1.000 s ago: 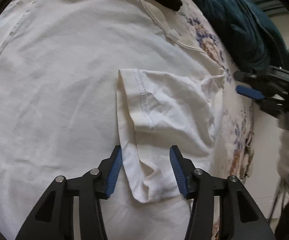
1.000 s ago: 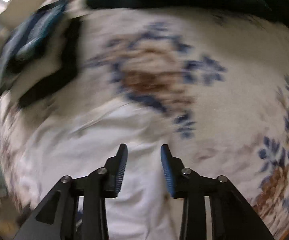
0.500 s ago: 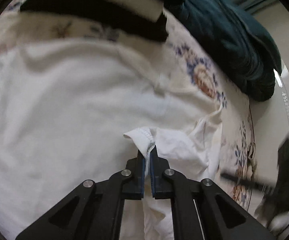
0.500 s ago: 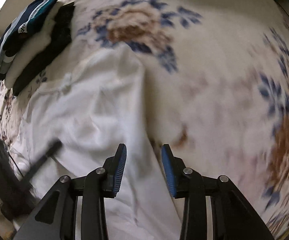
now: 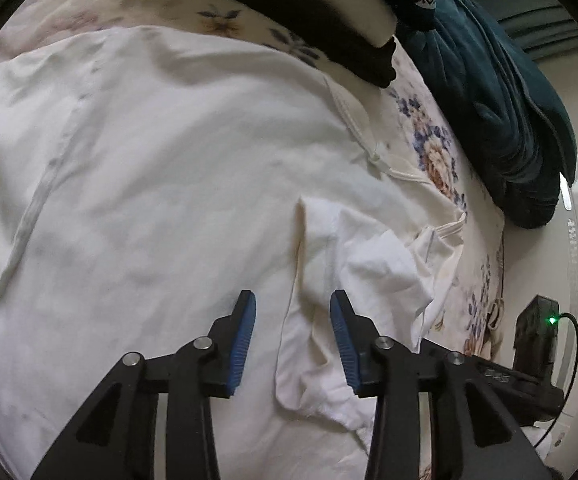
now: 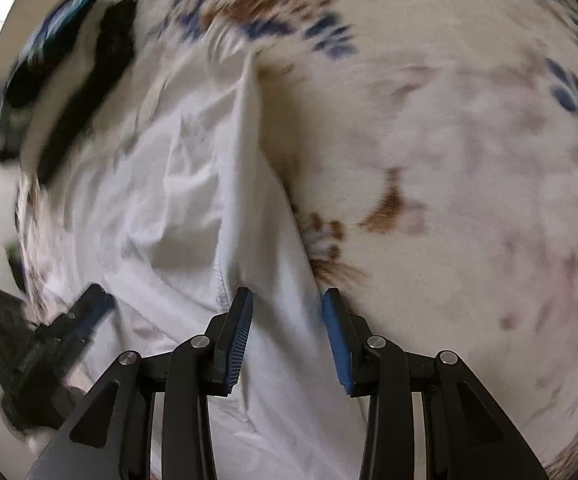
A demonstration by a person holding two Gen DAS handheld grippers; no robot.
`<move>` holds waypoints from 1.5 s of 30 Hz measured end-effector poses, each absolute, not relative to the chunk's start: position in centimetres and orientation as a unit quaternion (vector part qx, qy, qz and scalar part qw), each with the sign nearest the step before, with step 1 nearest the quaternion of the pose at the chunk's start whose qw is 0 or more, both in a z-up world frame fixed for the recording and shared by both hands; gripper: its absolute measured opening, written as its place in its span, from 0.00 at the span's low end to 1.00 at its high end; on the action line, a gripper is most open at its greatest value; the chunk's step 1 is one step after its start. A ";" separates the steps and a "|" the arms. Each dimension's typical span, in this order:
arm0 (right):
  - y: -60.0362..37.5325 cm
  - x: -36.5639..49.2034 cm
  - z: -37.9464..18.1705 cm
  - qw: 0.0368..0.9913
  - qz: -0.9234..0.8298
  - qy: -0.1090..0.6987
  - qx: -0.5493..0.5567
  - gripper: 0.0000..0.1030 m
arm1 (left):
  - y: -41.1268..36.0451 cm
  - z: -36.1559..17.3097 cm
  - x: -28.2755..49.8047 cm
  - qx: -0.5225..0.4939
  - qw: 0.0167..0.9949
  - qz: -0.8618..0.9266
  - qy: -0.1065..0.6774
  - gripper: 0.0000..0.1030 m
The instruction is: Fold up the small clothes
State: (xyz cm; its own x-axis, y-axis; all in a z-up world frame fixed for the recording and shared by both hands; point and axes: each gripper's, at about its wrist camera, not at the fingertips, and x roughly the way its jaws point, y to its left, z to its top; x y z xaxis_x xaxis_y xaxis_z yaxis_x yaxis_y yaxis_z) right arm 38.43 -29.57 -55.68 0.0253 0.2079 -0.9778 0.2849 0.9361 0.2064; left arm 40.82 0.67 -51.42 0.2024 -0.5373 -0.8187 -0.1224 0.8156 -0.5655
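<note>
A white T-shirt [image 5: 169,184] lies spread on a floral bedsheet [image 5: 437,152]. Its sleeve [image 5: 353,264] is folded inward over the body. My left gripper [image 5: 292,320] is open and empty, its jaws either side of the sleeve's lower fold. In the right wrist view the shirt's edge [image 6: 257,208] runs between the jaws of my right gripper [image 6: 287,316], which is open and just above it. The left gripper's fingers [image 6: 85,312] show at the lower left there, blurred.
A dark teal blanket [image 5: 501,92] is heaped at the right of the bed. Folded black and white clothes [image 5: 309,4] lie stacked beyond the shirt. A black device with a green light [image 5: 537,336] sits off the bed's right edge.
My left gripper, shut on the sleeve's hem half a second ago, has opened and let it drop onto the shirt. My right gripper has moved in over the shirt's edge.
</note>
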 end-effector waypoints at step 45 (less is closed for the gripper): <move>-21.2 40.0 -48.5 0.749 -0.005 0.661 0.055 0.85 | 11.2 -47.1 32.5 -0.344 0.763 0.013 0.547 0.86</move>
